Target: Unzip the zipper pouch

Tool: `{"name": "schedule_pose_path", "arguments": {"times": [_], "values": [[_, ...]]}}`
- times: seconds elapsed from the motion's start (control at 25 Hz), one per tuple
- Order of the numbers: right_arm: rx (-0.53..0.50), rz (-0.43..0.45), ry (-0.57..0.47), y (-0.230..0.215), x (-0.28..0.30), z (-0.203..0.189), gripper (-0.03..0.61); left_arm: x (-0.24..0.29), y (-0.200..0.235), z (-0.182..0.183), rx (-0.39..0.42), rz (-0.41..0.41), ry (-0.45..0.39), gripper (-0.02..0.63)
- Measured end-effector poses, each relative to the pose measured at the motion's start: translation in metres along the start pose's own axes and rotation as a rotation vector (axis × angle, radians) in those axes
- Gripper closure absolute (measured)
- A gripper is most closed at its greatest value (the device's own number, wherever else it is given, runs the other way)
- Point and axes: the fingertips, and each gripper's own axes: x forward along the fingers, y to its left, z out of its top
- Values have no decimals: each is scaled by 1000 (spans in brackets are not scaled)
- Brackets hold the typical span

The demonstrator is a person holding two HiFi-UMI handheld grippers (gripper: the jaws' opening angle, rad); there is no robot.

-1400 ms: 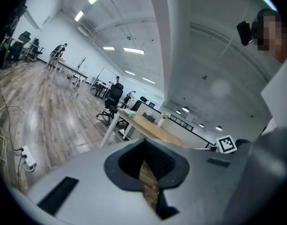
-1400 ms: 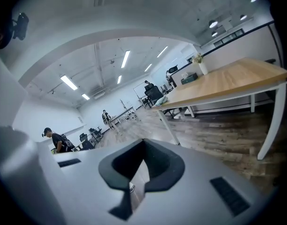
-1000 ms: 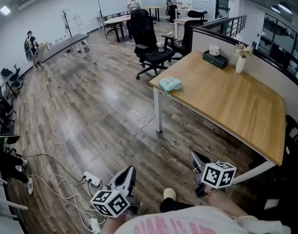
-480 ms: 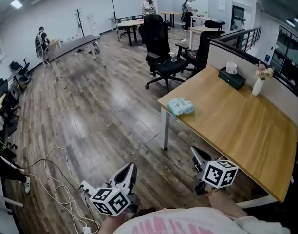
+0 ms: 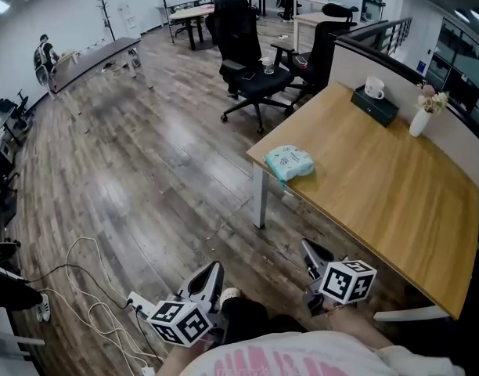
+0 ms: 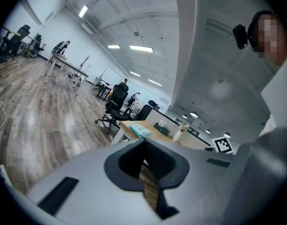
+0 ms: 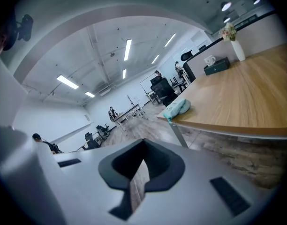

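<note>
Both my tongs are clenched on nothing: my left gripper [image 5: 209,276] and right gripper [image 5: 311,254] hang low by my legs, jaws pressed together. The zipper pouch [image 5: 290,162] is a soft, puffy, pale teal bundle. It lies well ahead of both grippers, nearer my right one, at the corner of the wooden table [image 5: 396,202], close to both edges there. Bare floor [image 5: 145,163] opens ahead of my left gripper, and cables [image 5: 91,288] trail to its left.

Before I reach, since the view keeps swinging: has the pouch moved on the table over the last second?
No. The pouch still lies at the same corner of the table, the one nearest the office chairs; only the camera's view shifted.
</note>
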Motion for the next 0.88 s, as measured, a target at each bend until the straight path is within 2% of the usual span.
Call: {"name": "schedule_pose_path", "arguments": {"times": [0.2,0.52,0.68,0.88], "values": [[21,-33,-37,3,46,32,581,52,22,43,33,-73,46,612],[34,-81,-158,11,105,85,581,115,55,109,112,-194,75,612],[65,-132,-195,7,122,89,581,140,66,123,144,-267,110,612],[104,-206,-192,-4,132,71,581,165,78,122,179,-344,172,612]]}}
